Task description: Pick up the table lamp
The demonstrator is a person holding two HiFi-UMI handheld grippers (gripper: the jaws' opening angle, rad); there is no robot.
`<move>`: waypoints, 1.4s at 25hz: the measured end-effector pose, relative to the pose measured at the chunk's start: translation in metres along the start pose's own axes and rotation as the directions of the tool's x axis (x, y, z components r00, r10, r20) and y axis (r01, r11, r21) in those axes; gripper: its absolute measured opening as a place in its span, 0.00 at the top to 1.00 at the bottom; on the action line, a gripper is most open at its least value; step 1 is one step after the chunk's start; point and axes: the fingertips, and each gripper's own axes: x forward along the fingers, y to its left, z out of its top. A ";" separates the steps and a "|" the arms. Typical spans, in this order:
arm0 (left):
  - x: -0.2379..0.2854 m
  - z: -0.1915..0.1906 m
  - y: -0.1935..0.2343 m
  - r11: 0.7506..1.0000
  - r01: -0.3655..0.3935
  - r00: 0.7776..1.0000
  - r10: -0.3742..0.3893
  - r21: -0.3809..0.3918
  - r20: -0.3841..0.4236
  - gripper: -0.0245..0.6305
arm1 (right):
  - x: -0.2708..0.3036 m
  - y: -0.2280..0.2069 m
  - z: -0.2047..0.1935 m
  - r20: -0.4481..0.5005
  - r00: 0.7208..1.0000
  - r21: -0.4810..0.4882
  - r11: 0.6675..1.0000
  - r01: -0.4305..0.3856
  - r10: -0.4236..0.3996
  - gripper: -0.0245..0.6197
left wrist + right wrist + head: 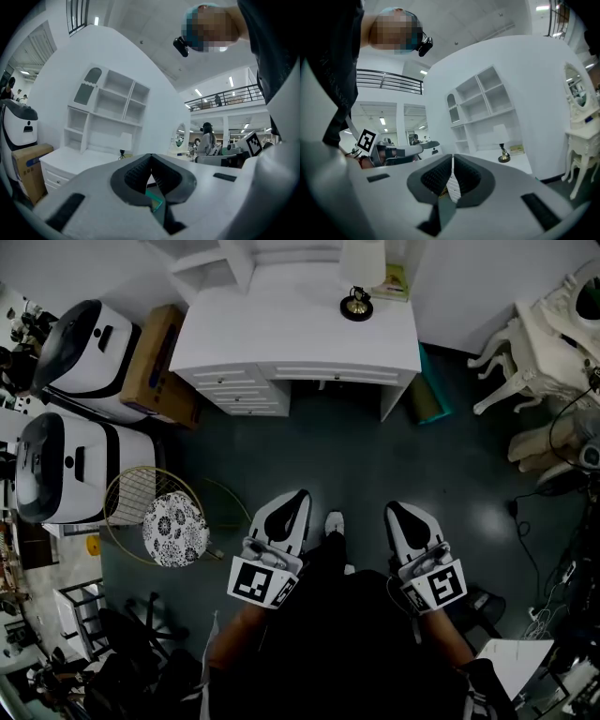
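Head view: left gripper and right gripper are held clamped shut and empty, presumably because the table lamp on the white desk lies well apart.

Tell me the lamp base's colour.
The base is black with a brassy centre; the head view shows it best.

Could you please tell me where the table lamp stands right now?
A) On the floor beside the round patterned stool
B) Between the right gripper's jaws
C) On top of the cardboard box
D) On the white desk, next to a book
D: the head view shows the table lamp upright on the white desk, towards its back right corner, with a book lying just beside it.
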 end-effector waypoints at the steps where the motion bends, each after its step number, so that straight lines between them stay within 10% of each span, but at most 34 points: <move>1: 0.006 0.002 0.007 1.000 0.004 1.000 -0.004 -0.003 0.003 0.94 | 0.007 -0.004 0.000 -0.006 1.000 0.005 1.000 0.010 -0.010 0.91; 35: 0.178 0.022 0.088 0.998 0.060 0.998 -0.059 0.028 -0.035 0.94 | 0.164 -0.119 0.006 -0.099 0.992 -0.041 0.996 -0.078 0.074 0.91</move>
